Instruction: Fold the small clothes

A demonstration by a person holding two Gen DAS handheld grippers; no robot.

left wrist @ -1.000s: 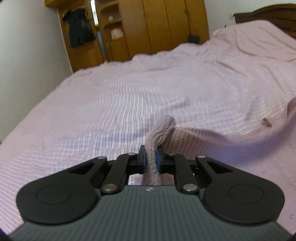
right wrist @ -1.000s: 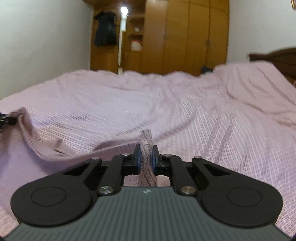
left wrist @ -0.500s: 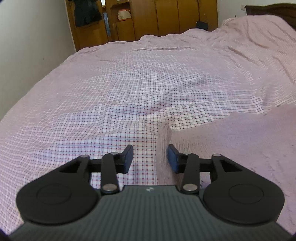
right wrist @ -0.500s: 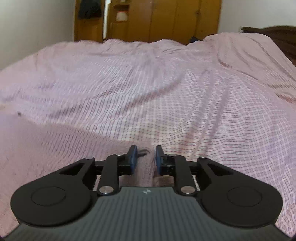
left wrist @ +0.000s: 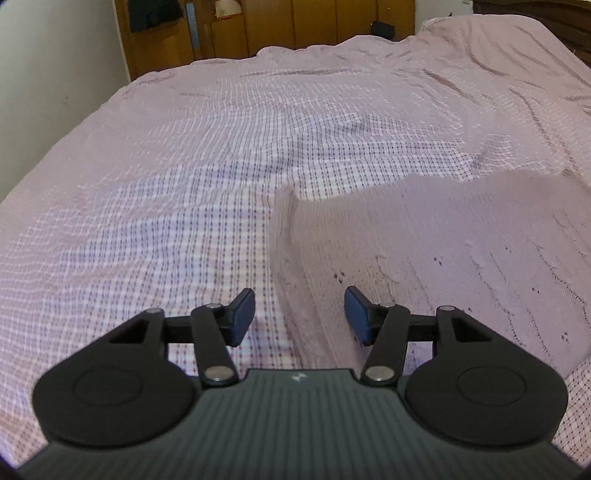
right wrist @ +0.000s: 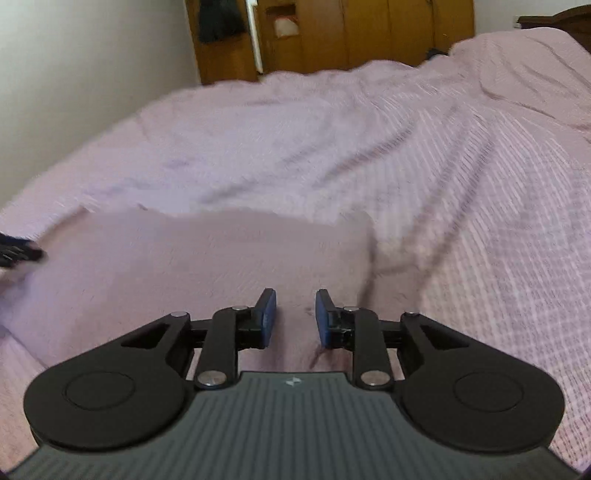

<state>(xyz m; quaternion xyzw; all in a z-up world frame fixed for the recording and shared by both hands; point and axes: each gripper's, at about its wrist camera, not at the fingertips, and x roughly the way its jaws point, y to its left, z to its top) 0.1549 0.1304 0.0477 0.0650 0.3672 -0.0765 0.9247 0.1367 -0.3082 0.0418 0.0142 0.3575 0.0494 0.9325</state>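
Wooden cupboards (left wrist: 295, 26) are seen at 12 o'clock, past a wide bed covered by a pink checked sheet (left wrist: 184, 166). On the sheet a small pink garment (left wrist: 443, 240) is laid flat; in the left view it is spread from the middle out toward 3 o'clock, and in the right view it (right wrist: 184, 266) is spread from the middle toward 9 o'clock. The left gripper (left wrist: 299, 315) is being opened, with the garment's ridged left edge lying between its jaws but not pinched. The right gripper (right wrist: 295, 317) is being opened too, and only loose cloth is seen below its gap, with nothing squeezed. The garment looks soft, light and floppy, like fuzzy knit. It would probably sag and bunch if lifted by the middle, so it is best taken by a corner or an edge, one in each gripper. Care is likely needed so the sheet is not grabbed along with it.
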